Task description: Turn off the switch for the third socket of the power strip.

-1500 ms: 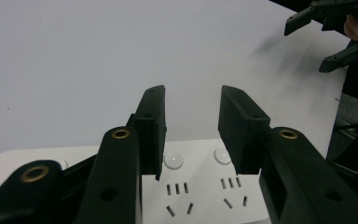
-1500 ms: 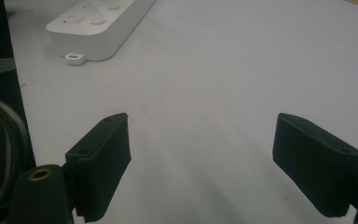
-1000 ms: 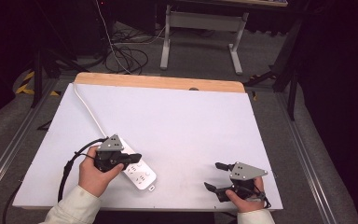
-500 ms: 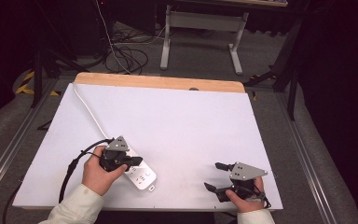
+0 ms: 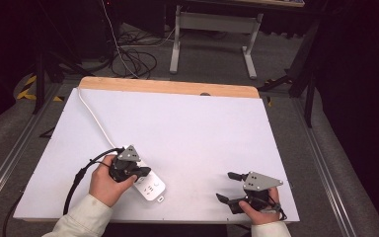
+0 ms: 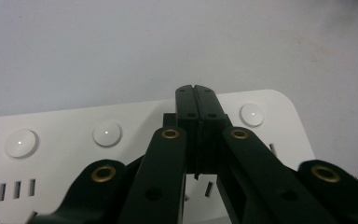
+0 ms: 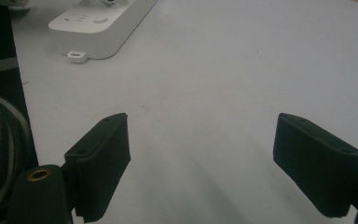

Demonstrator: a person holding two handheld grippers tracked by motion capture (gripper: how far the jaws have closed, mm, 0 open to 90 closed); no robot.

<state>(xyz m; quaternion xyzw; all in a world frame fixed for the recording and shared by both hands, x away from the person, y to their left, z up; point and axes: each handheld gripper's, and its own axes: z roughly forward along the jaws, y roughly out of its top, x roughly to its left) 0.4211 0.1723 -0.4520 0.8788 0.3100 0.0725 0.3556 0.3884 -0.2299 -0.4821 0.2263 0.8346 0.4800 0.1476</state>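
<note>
The white counter (image 5: pixel 187 128) is the biggest thing here, with a strip of bare wood along its far edge. On it, near the front left corner, lies a white power strip (image 5: pixel 149 186), flat on the surface; its white cord (image 5: pixel 93 114) runs from it toward the far left corner of the counter.

The left tool (image 5: pixel 137 171) is over the power strip, held in the person's left hand (image 5: pixel 106 180). In the left gripper view its two black jaws are pressed together with nothing between them — the tips (image 6: pixel 196 93) stand just above the top face of the strip, between two of the round white buttons (image 6: pixel 107 133). Whether the tips touch the plastic, I cannot tell.

The right tool (image 5: pixel 229 186) is well apart from the strip, near the front right corner (held in the person's right hand (image 5: pixel 259 213)). Its jaws stand wide apart over the bare counter — nothing is between them.
</note>
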